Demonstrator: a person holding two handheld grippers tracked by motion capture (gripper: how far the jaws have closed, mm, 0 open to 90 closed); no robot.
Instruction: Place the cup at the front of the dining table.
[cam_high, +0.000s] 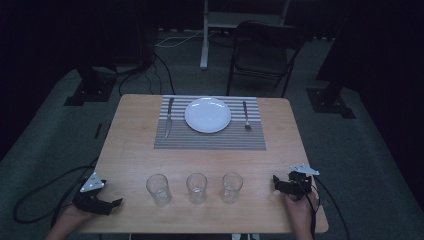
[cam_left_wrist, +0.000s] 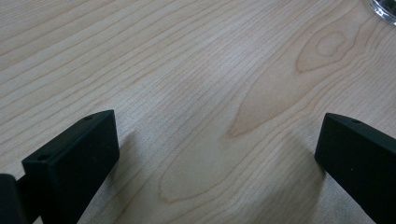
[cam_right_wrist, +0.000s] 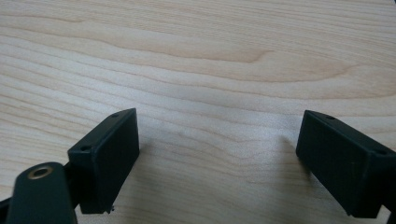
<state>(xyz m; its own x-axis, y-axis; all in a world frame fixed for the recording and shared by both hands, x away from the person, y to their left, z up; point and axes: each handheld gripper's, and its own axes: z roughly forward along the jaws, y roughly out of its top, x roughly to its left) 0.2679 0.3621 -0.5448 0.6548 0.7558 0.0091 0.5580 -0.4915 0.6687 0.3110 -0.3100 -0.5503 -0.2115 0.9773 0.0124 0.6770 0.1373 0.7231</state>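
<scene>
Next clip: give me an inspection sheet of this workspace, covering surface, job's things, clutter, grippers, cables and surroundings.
Surface: light wooden table, bare grain between the jaws in both gripper views.
Job's things: three empty clear glasses in a row near the front edge, left glass, middle glass, right glass, all upright and apart.
Place setting: striped placemat with white plate, knife on its left, fork on its right.
Clutter: nothing seen.
Grippers: left gripper and right gripper rest at the front corners, jaws open, nothing between them.
Cables: black cable loops on the floor at left.
Surroundings: dark folding chair behind the table, grey carpet.
</scene>
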